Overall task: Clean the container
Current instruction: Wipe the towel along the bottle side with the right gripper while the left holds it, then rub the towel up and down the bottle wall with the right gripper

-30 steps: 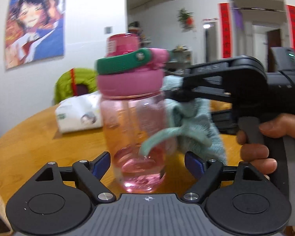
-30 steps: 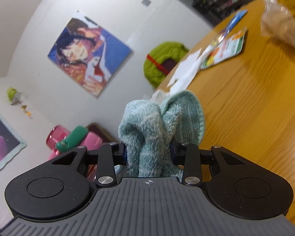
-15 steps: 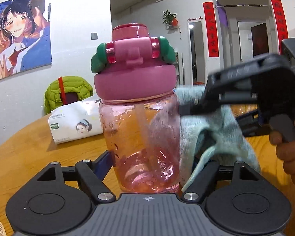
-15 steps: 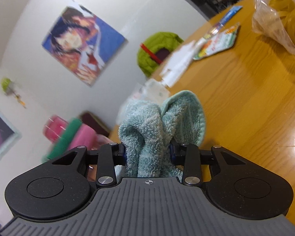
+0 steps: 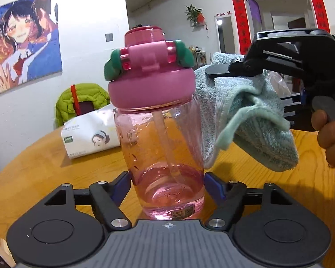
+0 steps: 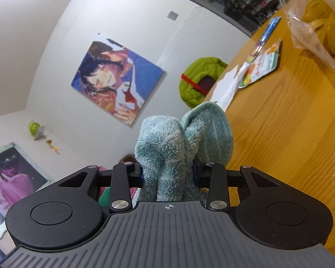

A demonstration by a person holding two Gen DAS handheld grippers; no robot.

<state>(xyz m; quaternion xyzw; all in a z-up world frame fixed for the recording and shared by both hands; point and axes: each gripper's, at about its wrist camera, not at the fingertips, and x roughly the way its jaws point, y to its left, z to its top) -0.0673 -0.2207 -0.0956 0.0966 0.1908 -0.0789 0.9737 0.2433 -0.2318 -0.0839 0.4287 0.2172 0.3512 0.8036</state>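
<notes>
— Left wrist view: location of container, state of tongs?
— Pink bottle [image 5: 163, 151] upright between the pads of the left gripper [image 5: 168, 184], clenched low on both flanks. Resting on the table [image 5: 44, 156] or lifted clear: impossible to tell. Teal cloth [image 5: 245, 120] pressed against the right shoulder, just below the lid [image 5: 151, 89].
— Handling?
— Probably light: only a shallow pool at the bottom, straw [image 5: 165, 138] inside. Clear wall apparently stiff and smooth, hence likely slippery. Possibly top-heavy under the bulky lid. Best held low on the body, as figured, leaving the upper wall free for wiping.
— Right wrist view?
— Right gripper [image 6: 167, 173] closed tight on the bunched cloth [image 6: 178, 147]. Pile soft, folds spilling forward past the pads, easily shaped to a curved wall. Bottle almost wholly hidden: only a sliver of pink and green below the left-hand finger. Wooden table [image 6: 290, 134] beyond, to the right.
</notes>
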